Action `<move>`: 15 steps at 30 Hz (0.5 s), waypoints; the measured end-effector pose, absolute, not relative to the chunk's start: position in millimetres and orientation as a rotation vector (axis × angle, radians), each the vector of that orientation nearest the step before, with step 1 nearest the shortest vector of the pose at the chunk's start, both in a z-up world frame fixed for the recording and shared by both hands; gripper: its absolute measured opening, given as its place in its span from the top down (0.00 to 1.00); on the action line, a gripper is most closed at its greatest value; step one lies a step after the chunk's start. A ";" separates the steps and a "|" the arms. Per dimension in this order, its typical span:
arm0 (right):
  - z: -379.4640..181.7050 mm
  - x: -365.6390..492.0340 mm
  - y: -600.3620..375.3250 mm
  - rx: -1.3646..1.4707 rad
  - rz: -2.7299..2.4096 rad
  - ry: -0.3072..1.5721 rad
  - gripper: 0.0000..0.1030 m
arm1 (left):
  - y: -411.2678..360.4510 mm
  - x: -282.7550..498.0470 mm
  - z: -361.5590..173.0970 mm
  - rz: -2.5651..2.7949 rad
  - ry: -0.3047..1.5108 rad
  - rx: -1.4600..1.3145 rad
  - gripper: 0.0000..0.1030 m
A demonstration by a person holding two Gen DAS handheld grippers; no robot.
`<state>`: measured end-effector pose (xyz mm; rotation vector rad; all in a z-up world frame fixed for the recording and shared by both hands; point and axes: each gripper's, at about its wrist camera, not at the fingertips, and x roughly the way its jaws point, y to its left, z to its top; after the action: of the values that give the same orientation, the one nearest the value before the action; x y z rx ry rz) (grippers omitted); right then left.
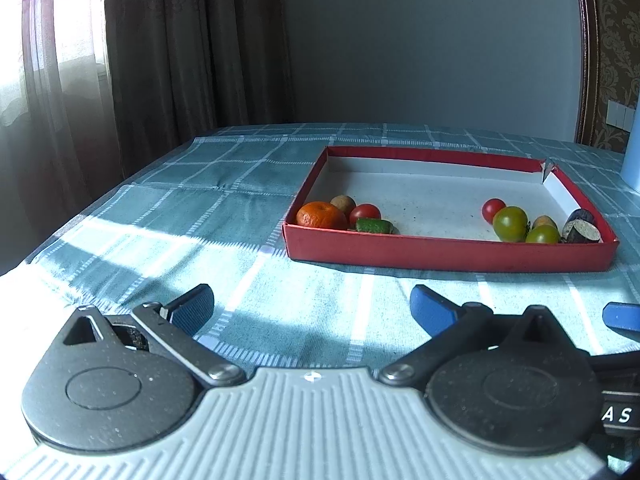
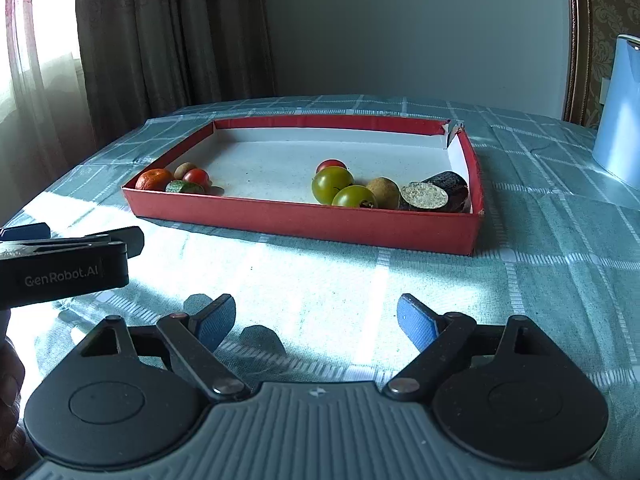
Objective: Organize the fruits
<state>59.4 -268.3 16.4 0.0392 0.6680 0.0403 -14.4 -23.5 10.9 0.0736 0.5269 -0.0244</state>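
Brown patterned curtains (image 1: 160, 40) hang left of the plain grey wall (image 1: 420, 40); sunlight streaks the teal checked tablecloth (image 1: 180, 208).

A shallow box (image 2: 304, 220) lies on the tabletop (image 2: 540, 280), beyond both hand-held grippers. In its near left corner sit a mandarin (image 2: 154, 179), a cucumber piece (image 2: 184, 187), a small tomato (image 2: 197, 177) and a round fruit (image 2: 185, 169) behind them. Along the near wall toward the right lie two larger tomatoes (image 2: 332, 184), another tomato (image 2: 331, 165) behind, a round fruit (image 2: 383, 191) and a cut cylinder (image 2: 436, 196) in the right corner. A container (image 2: 618, 120) stands on the tabletop to the box's right.
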 end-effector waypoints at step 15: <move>11.7 58.1 -262.2 0.029 -0.046 0.695 0.00 | -24.0 -8.0 2.7 -0.061 0.570 0.076 0.00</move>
<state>58.1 -262.2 11.7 0.0289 0.6954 -0.0461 -8.0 -24.0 2.7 0.0756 0.5705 -0.0611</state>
